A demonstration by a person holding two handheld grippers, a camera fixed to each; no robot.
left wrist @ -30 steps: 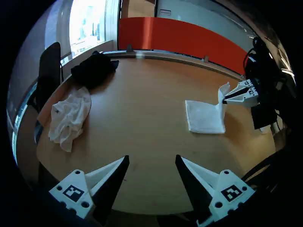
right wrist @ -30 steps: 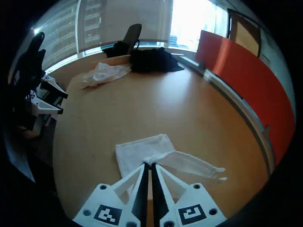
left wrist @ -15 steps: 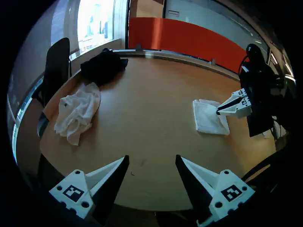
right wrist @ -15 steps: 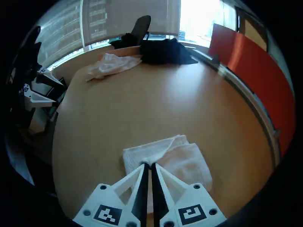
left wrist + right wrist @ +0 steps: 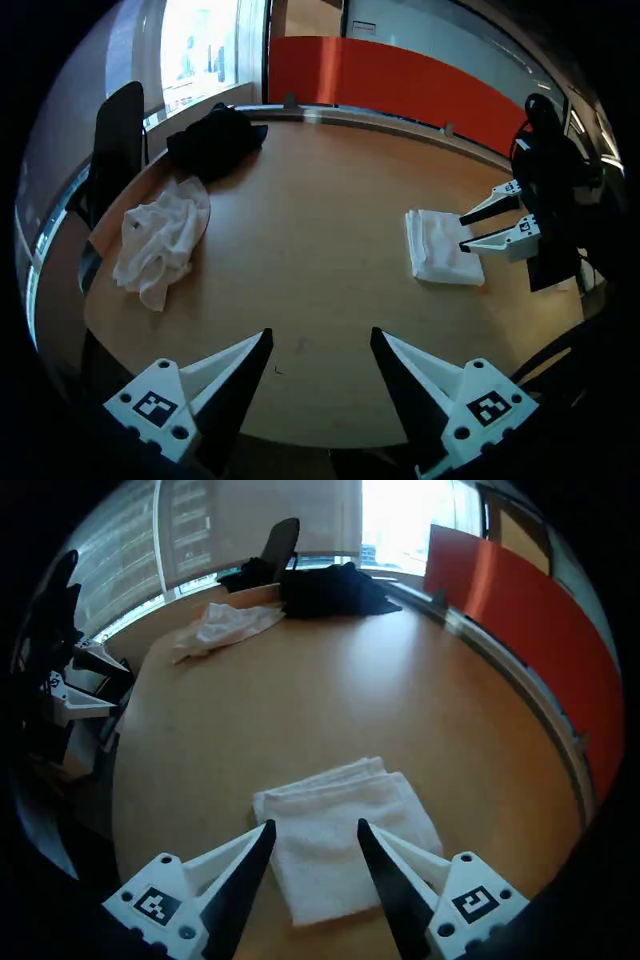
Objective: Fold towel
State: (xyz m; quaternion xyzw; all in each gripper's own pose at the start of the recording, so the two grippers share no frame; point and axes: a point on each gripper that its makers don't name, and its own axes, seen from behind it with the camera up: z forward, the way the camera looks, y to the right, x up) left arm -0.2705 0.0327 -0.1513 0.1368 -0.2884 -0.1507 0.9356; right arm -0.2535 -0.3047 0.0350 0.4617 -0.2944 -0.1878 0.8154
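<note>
- Two grippers are held with their fingers spread. The right gripper (image 5: pixel 314 824) is parted and grips nothing, and the left gripper (image 5: pixel 321 331) is likewise wide apart and empty above the near table edge.
- The folded white towel (image 5: pixel 344 840) is laid flat on the wooden table (image 5: pixel 320 680), at 6 o'clock in the right gripper view. Its near edge is framed between that gripper's fingers, but contact cannot be confirmed.
- The layers are judged loose, so the top fold could be dragged open or skewed if the fingers are drawn back low across the cloth.
- If another fold is wanted, the lower layers could slide on the smooth wood. Nothing pins them, as the left gripper is kept well apart.
- From the side, in the left gripper view, the towel is placed at 3 o'clock with the right gripper's fingers at its edge. A crumpled white cloth (image 5: pixel 156 240) at 9 o'clock and a black garment (image 5: pixel 212 144) at 11 o'clock are well apart from it.
- The stacked fold lines along the towel's far edge are made plain in the right gripper view, where the left gripper is set at 9 o'clock.
</note>
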